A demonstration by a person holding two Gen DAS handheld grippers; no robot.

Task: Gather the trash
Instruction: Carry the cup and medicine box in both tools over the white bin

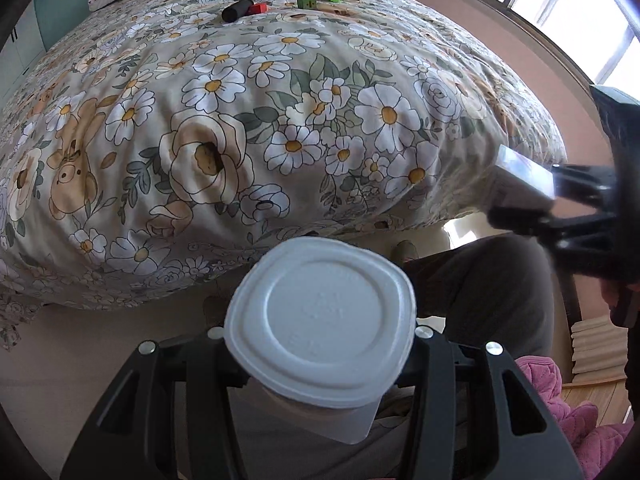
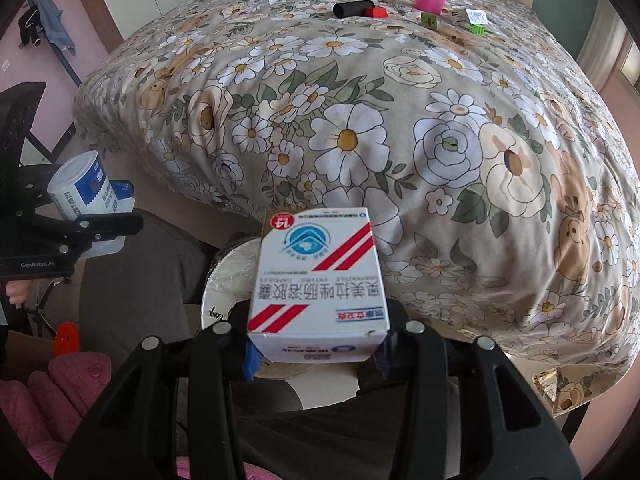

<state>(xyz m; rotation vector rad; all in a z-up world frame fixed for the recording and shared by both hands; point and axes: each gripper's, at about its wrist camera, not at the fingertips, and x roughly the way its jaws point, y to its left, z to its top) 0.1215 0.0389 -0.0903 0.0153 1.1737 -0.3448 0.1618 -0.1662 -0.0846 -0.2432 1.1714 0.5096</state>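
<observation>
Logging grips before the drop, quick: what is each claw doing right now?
Left claw: closed on the white plastic cup.
Right claw: closed on the medicine box.

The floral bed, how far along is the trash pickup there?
Done: nothing shows as binned yet. In hand: the left gripper clamps a white plastic cup; the right gripper clamps a white medicine box with red stripes. Left on the floral bed cover: a black cylinder, pink plastic cup, red block, green blocks and a small packet.
</observation>
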